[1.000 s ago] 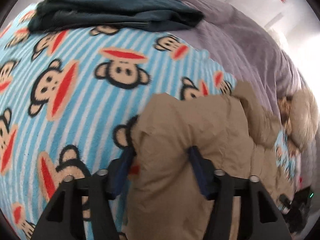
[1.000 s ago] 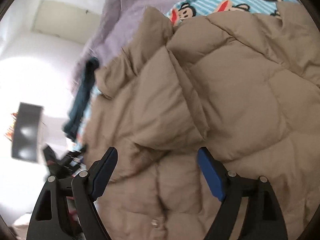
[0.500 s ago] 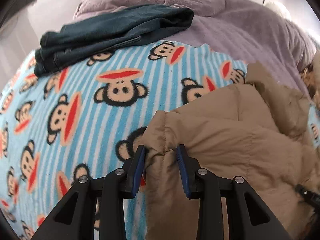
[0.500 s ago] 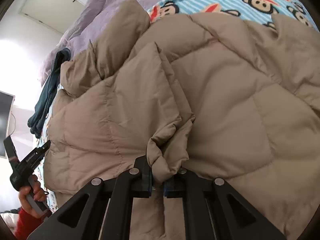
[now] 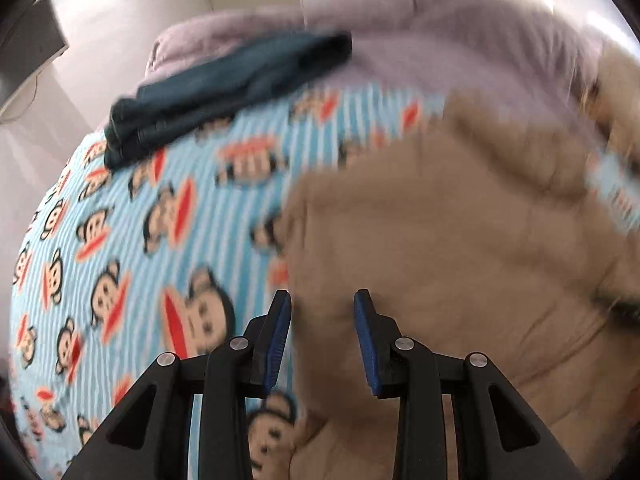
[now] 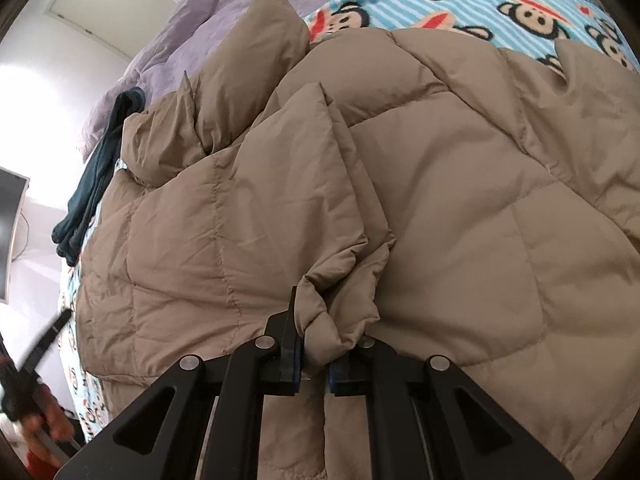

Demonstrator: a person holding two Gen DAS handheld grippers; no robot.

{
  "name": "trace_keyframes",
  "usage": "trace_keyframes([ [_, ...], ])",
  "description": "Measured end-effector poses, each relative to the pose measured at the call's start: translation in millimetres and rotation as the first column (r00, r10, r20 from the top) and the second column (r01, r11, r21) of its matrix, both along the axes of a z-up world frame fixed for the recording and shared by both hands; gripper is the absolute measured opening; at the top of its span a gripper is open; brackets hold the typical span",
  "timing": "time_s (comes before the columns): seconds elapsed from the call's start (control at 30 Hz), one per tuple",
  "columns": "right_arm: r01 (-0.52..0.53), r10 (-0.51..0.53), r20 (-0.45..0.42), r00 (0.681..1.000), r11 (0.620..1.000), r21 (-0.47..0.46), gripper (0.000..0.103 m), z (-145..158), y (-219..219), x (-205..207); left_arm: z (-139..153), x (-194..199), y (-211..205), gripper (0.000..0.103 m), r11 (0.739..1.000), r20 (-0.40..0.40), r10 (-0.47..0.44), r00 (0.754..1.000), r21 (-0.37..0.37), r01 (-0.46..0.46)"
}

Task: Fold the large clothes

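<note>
A tan quilted puffer coat [image 6: 460, 208] lies spread on a bed; it also fills the right half of the blurred left wrist view [image 5: 460, 240]. My right gripper [image 6: 314, 356] is shut on a bunched fold of the coat. My left gripper [image 5: 322, 320] has its blue pads a hand's width apart around the coat's left edge, with fabric between them; the frame is motion-blurred. The left gripper also shows at the lower left of the right wrist view [image 6: 36, 356], held in a hand.
A blue striped monkey-print blanket [image 5: 140, 240] covers the bed, with a lilac quilt [image 5: 440, 32] beyond it. Folded dark teal trousers [image 5: 224, 84] lie at the far edge. A dark screen [image 6: 8, 232] stands by the white wall.
My right gripper closed on a coat fold and has lifted it. My left gripper closed around the coat's edge, then its pads spread wider and it pulled back and up.
</note>
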State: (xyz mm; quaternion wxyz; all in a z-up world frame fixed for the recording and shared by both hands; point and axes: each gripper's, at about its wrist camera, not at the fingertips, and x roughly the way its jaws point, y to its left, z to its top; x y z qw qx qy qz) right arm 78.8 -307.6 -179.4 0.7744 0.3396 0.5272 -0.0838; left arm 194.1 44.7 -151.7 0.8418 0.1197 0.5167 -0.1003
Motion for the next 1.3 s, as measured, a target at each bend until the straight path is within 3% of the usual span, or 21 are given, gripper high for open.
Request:
trace_keyframes([
  [0.1, -0.033, 0.033, 0.002, 0.999, 0.999, -0.021, 0.017, 5.4, 2.4, 1.4, -29.1, -4.5, -0.1, 0.035, 1.000, -0.003, 0.005, 1.000, 0.030, -0.005],
  [0.23, -0.058, 0.058, -0.003, 0.998, 0.992, -0.114, 0.026, 18.5, -0.3, -4.9, -29.6, 2.4, -1.3, 0.035, 0.999, -0.024, 0.033, 0.999, 0.033, -0.032],
  [0.43, -0.011, 0.003, -0.043, 0.999, 0.984, -0.178, 0.032, 37.4, -17.0, -29.1, -1.1, -4.2, 0.2, 0.035, 0.998, -0.024, 0.051, 0.998, 0.037, -0.050],
  [0.67, 0.012, -0.019, -0.057, 0.998, 0.994, -0.110, 0.060, 54.4, -29.0, -71.9, 34.1, -43.9, -22.0, 0.036, 1.000, -0.048, 0.011, 0.999, -0.019, -0.012],
  [0.7, 0.016, -0.021, -0.057, 0.998, 0.995, -0.097, 0.062, 55.1, -29.3, -77.0, 35.9, -49.7, -26.7, 0.042, 1.000, -0.058, 0.002, 0.998, -0.027, -0.004],
  [0.73, 0.020, -0.025, -0.058, 0.998, 0.997, -0.081, 0.063, 55.9, -29.3, -83.6, 37.9, -59.1, -34.8, 0.056, 0.999, -0.074, -0.011, 0.997, -0.038, 0.008],
  [0.77, 0.027, -0.031, -0.061, 0.998, 0.998, -0.059, 0.066, 56.3, -30.5, -92.0, 40.3, -68.3, -42.1, 0.083, 0.999, -0.075, -0.016, 0.997, -0.046, 0.012],
  [0.8, 0.034, -0.037, -0.065, 0.997, 0.998, -0.046, 0.069, 56.2, -30.5, -98.4, 44.3, -77.5, -48.2, 0.087, 0.998, -0.060, -0.018, 0.998, -0.056, 0.015],
  [0.87, 0.054, -0.055, -0.071, 0.996, 0.998, -0.019, 0.071, 55.7, -33.8, -113.1, 49.7, -92.3, -61.2, 0.087, 0.997, -0.057, -0.041, 0.998, -0.066, 0.038],
  [0.97, 0.091, -0.090, -0.075, 0.993, 0.996, 0.008, 0.072, 55.8, -43.1, -133.5, 47.5, -109.4, -81.8, 0.087, 0.995, -0.114, -0.077, 0.991, -0.073, 0.069],
  [1.03, 0.116, -0.114, -0.075, 0.991, 0.993, 0.022, 0.080, 55.5, -51.1, -146.8, 45.8, -120.4, -94.2, 0.087, 0.993, -0.139, -0.095, 0.986, -0.083, 0.084],
  [1.17, 0.157, -0.154, -0.067, 0.986, 0.987, 0.033, 0.081, 57.1, -68.3, -170.9, 45.9, -139.7, -117.0, 0.088, 0.989, -0.168, -0.126, 0.978, -0.092, 0.112],
  [1.2, 0.165, -0.163, -0.065, 0.984, 0.986, 0.035, 0.081, 57.3, -72.7, -175.0, 45.3, -143.8, -123.0, 0.099, 0.989, -0.178, -0.133, 0.975, -0.093, 0.118],
  [1.23, 0.178, -0.175, -0.062, 0.983, 0.983, 0.040, 0.081, 57.4, -78.4, -181.0, 45.1, -146.1, -127.2, 0.103, 0.988, -0.188, -0.138, 0.972, -0.093, 0.122],
  [1.3, 0.201, -0.198, -0.055, 0.979, 0.978, 0.049, 0.084, 57.3, -89.3, -191.0, 48.4, -150.8, -136.7, 0.103, 0.987, -0.178, -0.143, 0.974, -0.101, 0.127],
])
